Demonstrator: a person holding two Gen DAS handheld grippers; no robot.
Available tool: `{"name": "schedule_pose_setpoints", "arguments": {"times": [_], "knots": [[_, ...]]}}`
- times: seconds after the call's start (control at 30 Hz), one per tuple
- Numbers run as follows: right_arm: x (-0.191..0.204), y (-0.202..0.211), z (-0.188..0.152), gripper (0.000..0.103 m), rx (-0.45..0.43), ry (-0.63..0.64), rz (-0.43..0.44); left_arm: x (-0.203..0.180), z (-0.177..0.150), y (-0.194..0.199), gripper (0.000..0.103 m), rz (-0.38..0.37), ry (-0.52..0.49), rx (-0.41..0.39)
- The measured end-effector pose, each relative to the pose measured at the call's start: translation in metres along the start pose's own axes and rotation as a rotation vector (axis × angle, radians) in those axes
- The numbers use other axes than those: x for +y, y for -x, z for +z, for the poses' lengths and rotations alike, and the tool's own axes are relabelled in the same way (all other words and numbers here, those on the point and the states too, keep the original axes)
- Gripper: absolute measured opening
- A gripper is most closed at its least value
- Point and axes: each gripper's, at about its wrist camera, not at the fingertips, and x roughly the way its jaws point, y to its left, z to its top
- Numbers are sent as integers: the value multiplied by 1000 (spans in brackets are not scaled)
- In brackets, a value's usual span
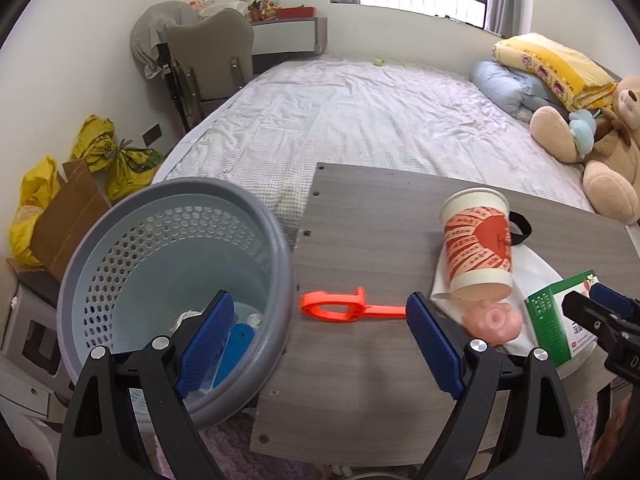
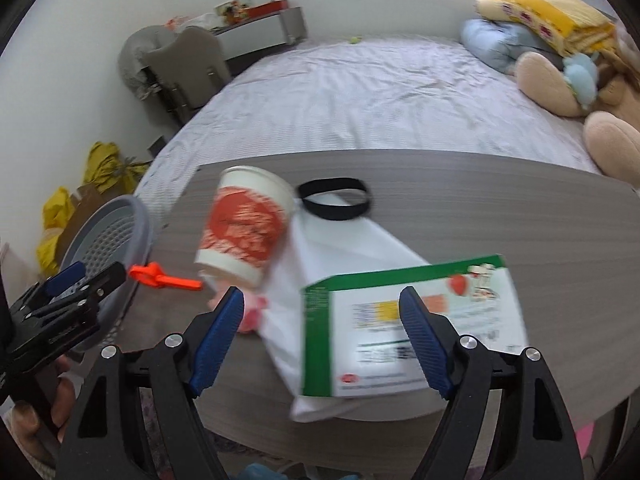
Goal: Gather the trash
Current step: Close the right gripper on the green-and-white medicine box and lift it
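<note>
Trash lies scattered on your grey tabletop (image 1: 360, 220): a red-and-white paper cup (image 1: 476, 244) tipped on its side over a white bag (image 2: 344, 248) with a black handle (image 2: 334, 199), a pink lump (image 1: 494, 322) just below the cup, an orange plastic piece (image 1: 344, 307) near the left edge, and a green-and-white carton (image 2: 404, 312) lying on the bag. Your bin (image 1: 176, 288) stands off the tabletop's left edge with some scraps already inside. Your left gripper (image 1: 320, 344) hangs with its jaws wide apart and empty, one finger over the bin. Your right gripper (image 2: 322, 336) has its jaws spread above the carton, gripping nothing.
</note>
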Motion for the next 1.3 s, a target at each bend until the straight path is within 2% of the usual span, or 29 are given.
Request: {"name": "schedule_pose_setpoints", "arguments": {"times": [0.13,0.3,0.47,0.57,0.73,0.9,1.13,1.3], "knots": [[26,-20,-2,76,25,64,41,15,-5,1,86,36,20,15],[42,-22,-5,76,4,124,19,26,-10,3,86,55,35,29],[13,8,-9,76,-33,105,-29,25,-7,3,86,40,34,21],[-18,26,-9,76,-24,145,22,19,-5,2,86,27,24,24],[-40,37,2,76,36,337,141,2,-3,10,86,28,-2,20],[-40,26,9,80,150,576,263,-12,3,22,86,66,16,11],[-43,15,16,84,243,816,331,-15,10,38,86,143,64,12],[-47,-4,16,84,298,970,305,-18,14,38,86,186,91,27]]}}
